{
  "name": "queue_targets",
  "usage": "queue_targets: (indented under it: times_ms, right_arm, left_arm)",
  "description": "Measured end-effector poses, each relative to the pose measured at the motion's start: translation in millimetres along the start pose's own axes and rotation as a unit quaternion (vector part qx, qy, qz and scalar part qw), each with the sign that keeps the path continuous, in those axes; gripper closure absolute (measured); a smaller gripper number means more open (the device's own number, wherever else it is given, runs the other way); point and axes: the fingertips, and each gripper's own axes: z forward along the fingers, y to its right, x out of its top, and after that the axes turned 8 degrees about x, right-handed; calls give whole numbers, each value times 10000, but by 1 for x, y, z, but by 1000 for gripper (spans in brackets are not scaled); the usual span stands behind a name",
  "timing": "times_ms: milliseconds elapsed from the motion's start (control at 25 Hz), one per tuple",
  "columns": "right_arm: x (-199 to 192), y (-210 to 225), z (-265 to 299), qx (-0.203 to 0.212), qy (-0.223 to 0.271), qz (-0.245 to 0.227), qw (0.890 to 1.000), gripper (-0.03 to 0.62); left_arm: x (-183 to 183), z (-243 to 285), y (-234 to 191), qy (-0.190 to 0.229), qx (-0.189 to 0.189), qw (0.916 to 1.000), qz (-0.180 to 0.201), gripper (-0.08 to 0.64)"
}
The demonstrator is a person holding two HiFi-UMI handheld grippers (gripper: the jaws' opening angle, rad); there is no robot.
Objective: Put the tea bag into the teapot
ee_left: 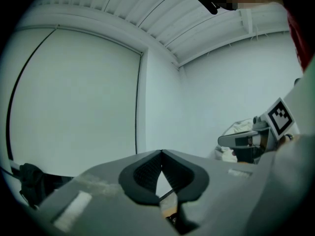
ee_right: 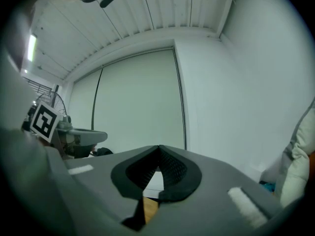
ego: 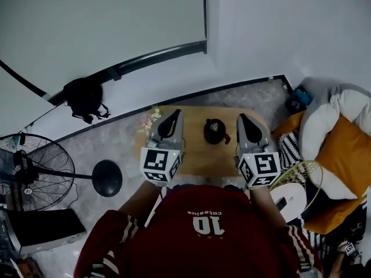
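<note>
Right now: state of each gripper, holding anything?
Left gripper: closed, nothing between its jaws.
Right gripper: closed, nothing between its jaws.

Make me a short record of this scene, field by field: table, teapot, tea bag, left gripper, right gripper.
table: small wooden table, under both grippers
teapot: dark teapot on the table, seen between the two grippers in the head view
tea bag: cannot be made out in any view
left gripper: shut, nothing between its jaws, pointing level at the wall
right gripper: shut, nothing between its jaws, pointing level at the wall
</note>
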Motion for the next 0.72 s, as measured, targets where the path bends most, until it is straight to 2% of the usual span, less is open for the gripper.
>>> queue_targets:
  times_ms: [400,720]
  right_arm:
    - [-1,15,-7,-460,77,-20,9989,598]
    - [2,16,-12,-527,197,53,9984,600]
  left_arm:
    - [-8,0,-1,-110,-45,9998,-133,563]
    - [-10,-3,5,-137,-244,9994,-212,563]
